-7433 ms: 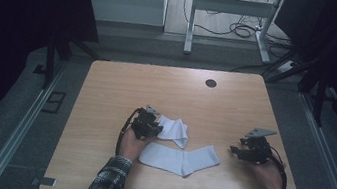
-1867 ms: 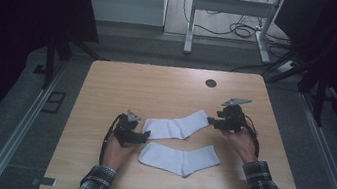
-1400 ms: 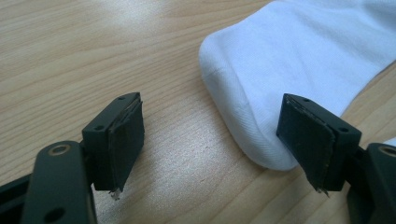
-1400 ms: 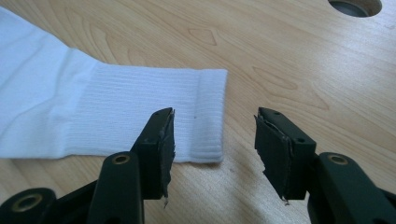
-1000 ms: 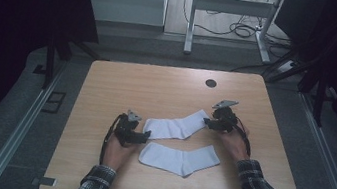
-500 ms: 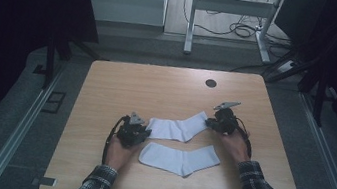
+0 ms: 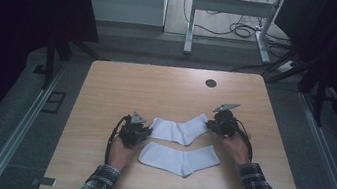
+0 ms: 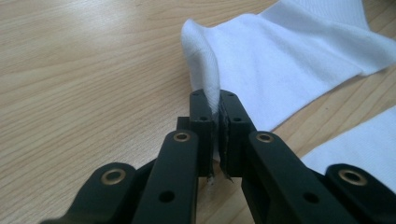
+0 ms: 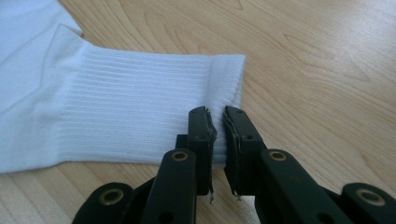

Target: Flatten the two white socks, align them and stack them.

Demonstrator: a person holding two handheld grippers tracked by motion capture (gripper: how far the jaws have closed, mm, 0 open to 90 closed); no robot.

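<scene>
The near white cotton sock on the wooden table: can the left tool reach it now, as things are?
Probably not at once: the left tool is shut on the toe end of the far white cotton sock. The near white cotton sock lies close beside it with nothing between.

Looks like a lab or recording studio: bare wooden tabletop point(image 7: 166, 94) with a cable hole point(image 7: 211, 83), black curtains point(image 7: 22, 12) on both sides, aluminium floor rails point(image 7: 19, 133), loose cables point(image 7: 227, 28) under a metal desk frame point(image 7: 233, 5) behind.
</scene>
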